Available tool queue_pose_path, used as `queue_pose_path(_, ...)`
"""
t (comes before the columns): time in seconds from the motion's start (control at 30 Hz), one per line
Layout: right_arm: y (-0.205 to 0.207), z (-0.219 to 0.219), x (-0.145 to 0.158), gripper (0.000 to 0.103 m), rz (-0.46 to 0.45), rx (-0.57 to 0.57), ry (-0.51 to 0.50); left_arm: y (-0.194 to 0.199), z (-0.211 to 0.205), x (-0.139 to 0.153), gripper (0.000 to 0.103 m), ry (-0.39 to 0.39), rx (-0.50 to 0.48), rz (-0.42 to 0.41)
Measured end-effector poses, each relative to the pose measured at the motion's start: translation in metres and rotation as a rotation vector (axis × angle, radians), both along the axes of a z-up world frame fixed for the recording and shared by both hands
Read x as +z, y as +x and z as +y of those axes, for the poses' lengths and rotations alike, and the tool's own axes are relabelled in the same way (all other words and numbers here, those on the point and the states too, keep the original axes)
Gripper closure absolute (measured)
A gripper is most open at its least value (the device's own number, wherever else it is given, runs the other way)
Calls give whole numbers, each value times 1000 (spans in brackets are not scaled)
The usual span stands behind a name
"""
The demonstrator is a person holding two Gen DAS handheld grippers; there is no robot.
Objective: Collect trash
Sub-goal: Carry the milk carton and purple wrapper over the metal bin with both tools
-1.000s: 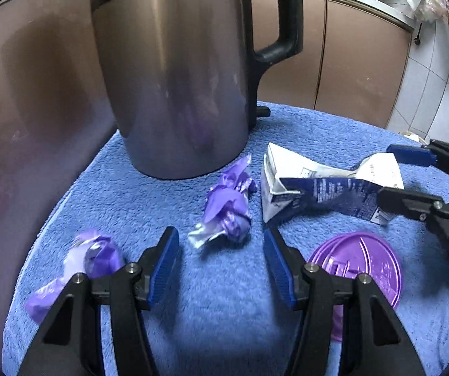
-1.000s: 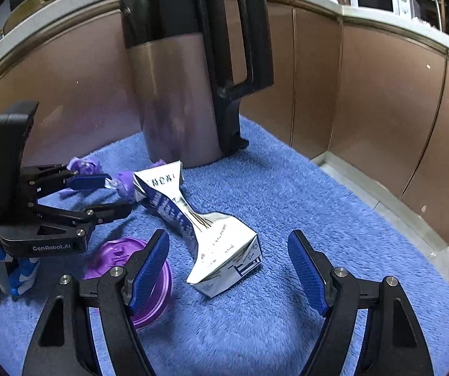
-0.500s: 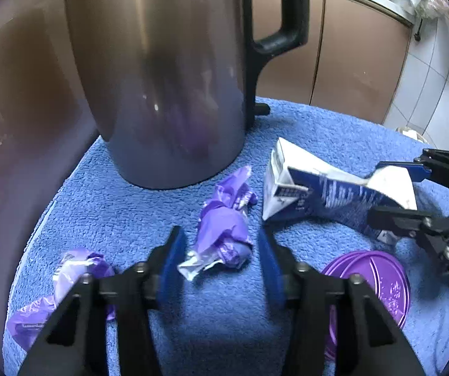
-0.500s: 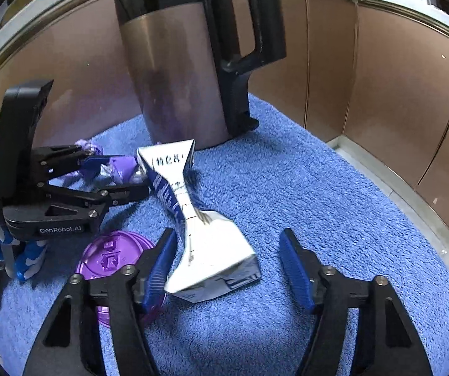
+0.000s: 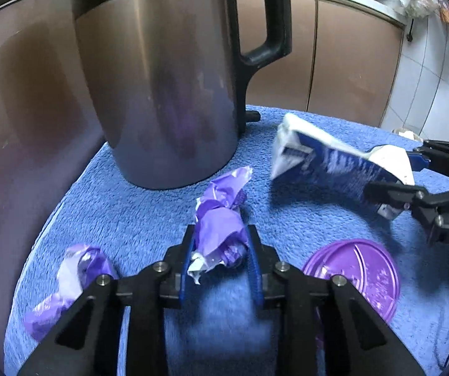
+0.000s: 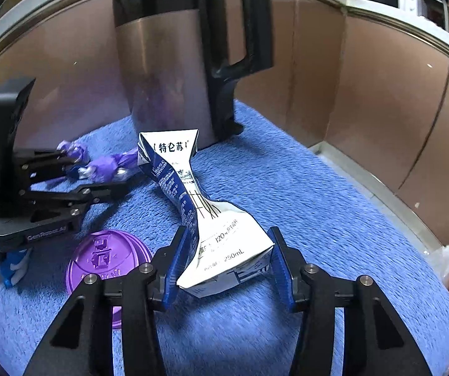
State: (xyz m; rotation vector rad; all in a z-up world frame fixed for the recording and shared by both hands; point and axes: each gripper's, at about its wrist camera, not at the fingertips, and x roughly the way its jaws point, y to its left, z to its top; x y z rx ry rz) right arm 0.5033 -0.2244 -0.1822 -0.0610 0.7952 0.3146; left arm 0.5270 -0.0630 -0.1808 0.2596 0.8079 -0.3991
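A crumpled purple wrapper (image 5: 221,232) is clamped by the left gripper (image 5: 219,252), whose jaws have just been closing; a crushed milk carton (image 6: 221,244) is pinched by the right gripper (image 6: 227,257), likewise closing.

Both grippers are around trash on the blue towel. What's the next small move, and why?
Probably finish closing, then lift. The left gripper has been closing and pinches the purple wrapper; the right gripper has been closing around the crushed milk carton, both still on the towel.
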Motion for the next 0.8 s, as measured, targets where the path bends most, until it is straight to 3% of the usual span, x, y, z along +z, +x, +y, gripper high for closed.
queue_pose_path(0.23, -41, -11, 21, 53, -40, -56, 24, -47, 14, 22, 75, -17, 33, -55)
queue_pose_path(0.43, -93, -5, 34, 53, -61, -53, 30, -118, 21, 46, 75, 45, 96, -158)
queue_pose_path(0.57, -125, 3, 33, 54, -61, -55, 45, -168, 22, 46, 75, 93, 118, -200)
queue_pose_path(0.8, -197, 16, 24, 53, -42, -83, 62, -239, 38, 39, 75, 103, 167, -184)
